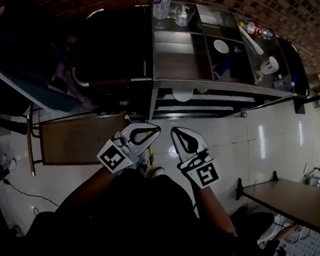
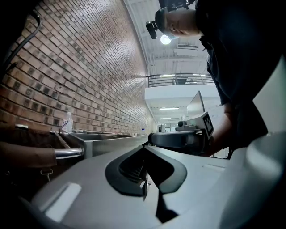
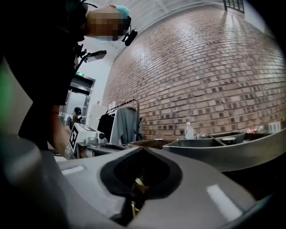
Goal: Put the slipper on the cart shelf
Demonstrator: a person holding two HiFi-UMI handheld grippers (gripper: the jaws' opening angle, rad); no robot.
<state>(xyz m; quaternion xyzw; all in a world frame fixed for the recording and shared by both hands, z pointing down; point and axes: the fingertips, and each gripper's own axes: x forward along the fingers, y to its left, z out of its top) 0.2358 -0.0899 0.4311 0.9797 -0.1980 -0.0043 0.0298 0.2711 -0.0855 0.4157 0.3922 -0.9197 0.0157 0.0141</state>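
- Only my head view looks down on the whole cart (image 1: 175, 61), with its steel top split into compartments and a shelf (image 1: 207, 108) beneath. Both gripper views catch the cart edge-on, as a steel rim.
- The brick wall (image 3: 201, 67) rises as a tall face in both gripper views. From the head view I get only a strip of it beyond the cart.
- The left gripper view alone shows a railed balcony (image 2: 178, 79). The right gripper view alone shows a rack (image 3: 125, 123) of hanging clothes.
- A brown table (image 1: 74, 139) to the left of the grippers shows in my head view only.
- The left gripper (image 1: 155, 130) is held level in front of the cart, touching nothing. Its jaws are pressed together with nothing between them.
- The right gripper (image 1: 175, 133) is just beside it, with the two tips near each other. Its jaws are also closed and it holds nothing. Each gripper view shows the other gripper's marker cube.
- I take the pale rounded shape just under the cart's top rim for the slipper (image 1: 181, 93). It lies on the shelf, apart from both grippers. Only its end shows, and I cannot make out any detail. Neither gripper view shows it.
- A clear bottle (image 1: 162, 1) stands at the back of the cart top.
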